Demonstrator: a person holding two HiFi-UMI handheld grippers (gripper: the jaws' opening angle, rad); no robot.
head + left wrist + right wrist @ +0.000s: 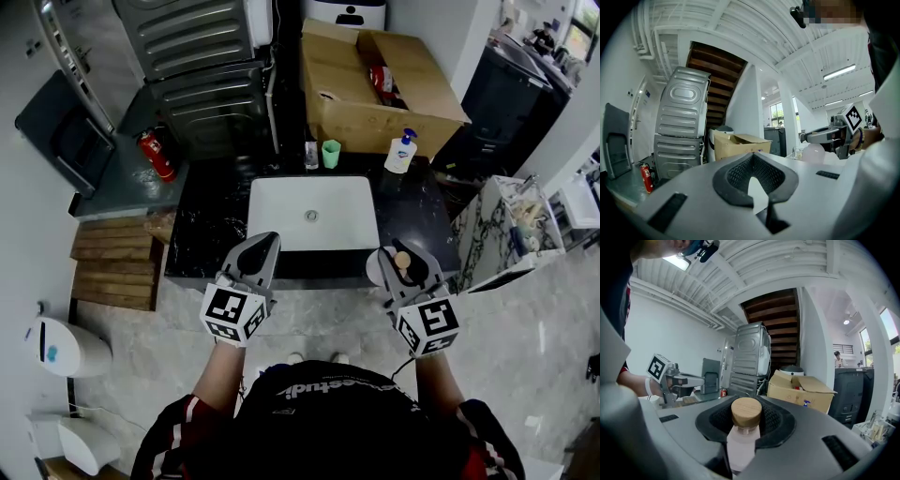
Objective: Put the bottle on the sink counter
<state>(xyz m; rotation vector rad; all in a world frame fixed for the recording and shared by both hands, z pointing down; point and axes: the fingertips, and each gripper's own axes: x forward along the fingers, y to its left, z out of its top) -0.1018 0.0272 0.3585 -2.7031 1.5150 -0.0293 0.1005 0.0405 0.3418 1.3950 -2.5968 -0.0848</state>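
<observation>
A pale pink bottle with a round wooden cap sits between the black pads of my right gripper, which is shut on its neck. In the head view the right gripper holds the bottle above the front right corner of the black stone sink counter. My left gripper hangs over the counter's front edge, just left of the white basin. Its tips meet and nothing is between them. The left gripper view also shows the right gripper with the bottle.
At the back of the counter stand a white soap dispenser, a green cup and a small glass. Behind them is an open cardboard box. Stacked grey machines and a red fire extinguisher are at the left.
</observation>
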